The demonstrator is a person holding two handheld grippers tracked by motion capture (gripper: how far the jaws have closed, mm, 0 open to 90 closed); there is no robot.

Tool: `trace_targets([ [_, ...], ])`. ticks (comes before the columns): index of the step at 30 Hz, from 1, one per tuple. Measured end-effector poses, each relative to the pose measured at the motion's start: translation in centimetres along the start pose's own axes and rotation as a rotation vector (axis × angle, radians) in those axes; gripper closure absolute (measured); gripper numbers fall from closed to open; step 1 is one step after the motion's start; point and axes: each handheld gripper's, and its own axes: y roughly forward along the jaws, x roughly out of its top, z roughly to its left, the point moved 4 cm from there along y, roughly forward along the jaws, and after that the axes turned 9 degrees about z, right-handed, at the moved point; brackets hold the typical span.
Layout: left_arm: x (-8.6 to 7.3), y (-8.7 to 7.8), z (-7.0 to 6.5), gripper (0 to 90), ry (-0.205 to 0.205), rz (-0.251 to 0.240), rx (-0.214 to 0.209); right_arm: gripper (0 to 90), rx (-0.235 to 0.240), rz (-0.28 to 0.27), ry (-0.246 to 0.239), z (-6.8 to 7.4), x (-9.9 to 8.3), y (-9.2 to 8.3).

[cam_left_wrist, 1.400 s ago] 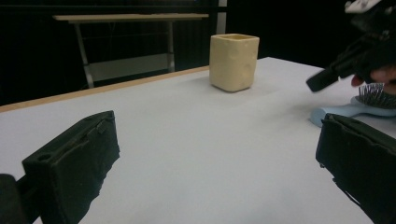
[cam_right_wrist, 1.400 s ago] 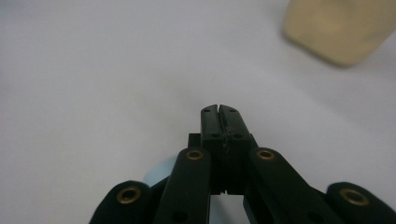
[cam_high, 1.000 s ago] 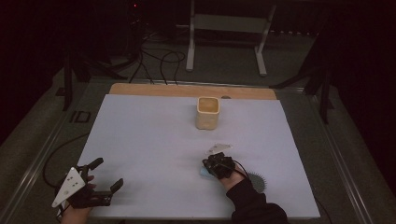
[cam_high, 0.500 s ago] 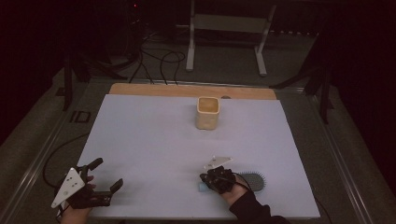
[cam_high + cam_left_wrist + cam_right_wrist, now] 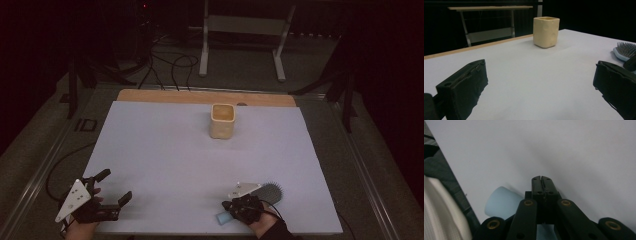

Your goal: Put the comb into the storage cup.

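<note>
Bench (image 5: 165, 150) w/ white sheet cover, wood strip along far edge.

Left gripper (image 5: 107, 192) at near-left corner of bench, held in a hand at the bottom edge. Grey 3-cornered plate on top. Fingers (image 5: 464, 85) spread wide, nothing between them, just bare white sheet in the gap in left gripper view. They sit low over the bench; contact w/ surface can't be told.

Right gripper (image 5: 239, 209) at near-right, close to front edge, person's hand and dark sleeve behind it. Grey plate on top. In right gripper view the fingers (image 5: 541, 185) are pressed together, tips meeting w/ no gap, pointing down at the sheet. Light blue handle end (image 5: 502, 203) pokes out just left of and under the gripper body in that view. Whether the fingers pinch the handle or are just closed above it: can't tell, the grip point is hidden by the linkage.

Hairbrush (image 5: 270, 192): light blue, dark bristles up, lying on the bench at near-right. Bristle head sticks out to the right of right gripper, handle end shows at its left near the front edge. Head also seen at right edge of left gripper view.

Cream square cup (image 5: 222, 121) upright, far-centre of bench, well apart from both grippers, opening up.

Dark floor, cables and a metal frame beyond the bench.
</note>
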Motion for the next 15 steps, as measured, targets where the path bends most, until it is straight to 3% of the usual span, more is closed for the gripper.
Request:
trace_targets([
  [9,0.1,0.0,0.1,0.0,-0.004,-0.005,0.001,89.9,0.001,0.041,0.013,0.3,-2.2,-1.1],
  [15,0.1,0.0,0.0,0.0,-0.006,-0.004,-0.001,89.9,-0.013,0.067,0.036,-0.4,-3.9,-2.1],
])
